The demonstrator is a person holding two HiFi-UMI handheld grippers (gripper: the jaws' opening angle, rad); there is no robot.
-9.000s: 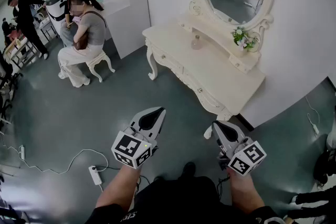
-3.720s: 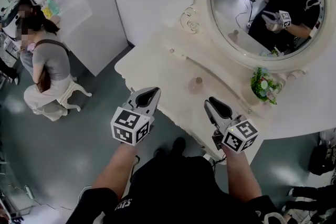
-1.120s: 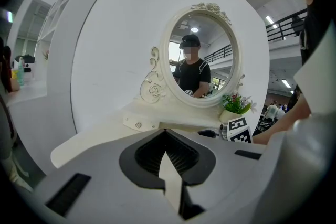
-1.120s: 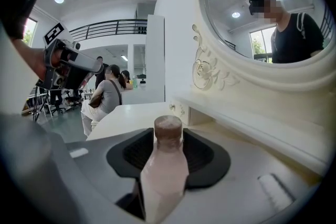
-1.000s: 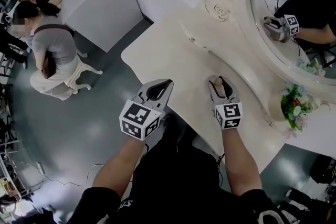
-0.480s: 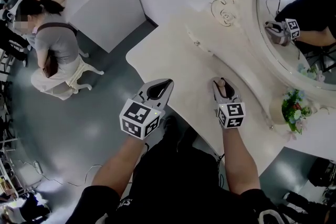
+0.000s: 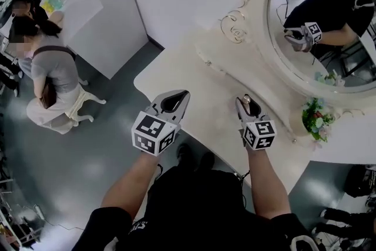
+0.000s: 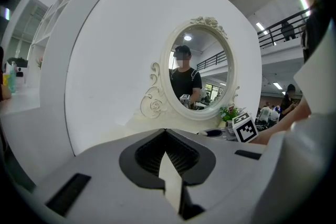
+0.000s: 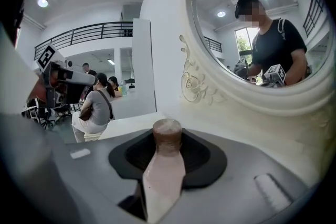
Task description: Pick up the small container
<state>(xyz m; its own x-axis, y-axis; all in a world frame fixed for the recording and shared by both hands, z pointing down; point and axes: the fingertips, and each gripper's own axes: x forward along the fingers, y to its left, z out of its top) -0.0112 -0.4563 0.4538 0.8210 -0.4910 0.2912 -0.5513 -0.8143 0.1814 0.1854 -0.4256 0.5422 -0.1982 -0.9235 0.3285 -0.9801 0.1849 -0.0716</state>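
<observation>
The small container is a pale pink bottle (image 9: 164, 170) with a brownish cap. It stands upright between the jaws of my right gripper (image 7: 246, 103), which press on its body. In the head view only its cap (image 7: 247, 100) shows, over the cream dressing table (image 7: 194, 76). I cannot tell whether its base touches the tabletop. My left gripper (image 7: 179, 95) hovers at the table's front edge, to the left of the right one. Its jaws meet at the tips with nothing in them, as the left gripper view also shows for the left gripper (image 8: 166, 132).
An oval mirror (image 7: 329, 26) in a carved frame stands behind the table and reflects the person and both grippers. A small pot of flowers (image 7: 314, 117) stands at the table's right end. A person sits on a stool (image 7: 50, 76) on the grey floor at left, beside a white partition (image 7: 94, 20).
The right jaws have narrowed onto the pink bottle that stood between them. The head view has swung a little, showing more of the mirror. The left gripper has held its place.
</observation>
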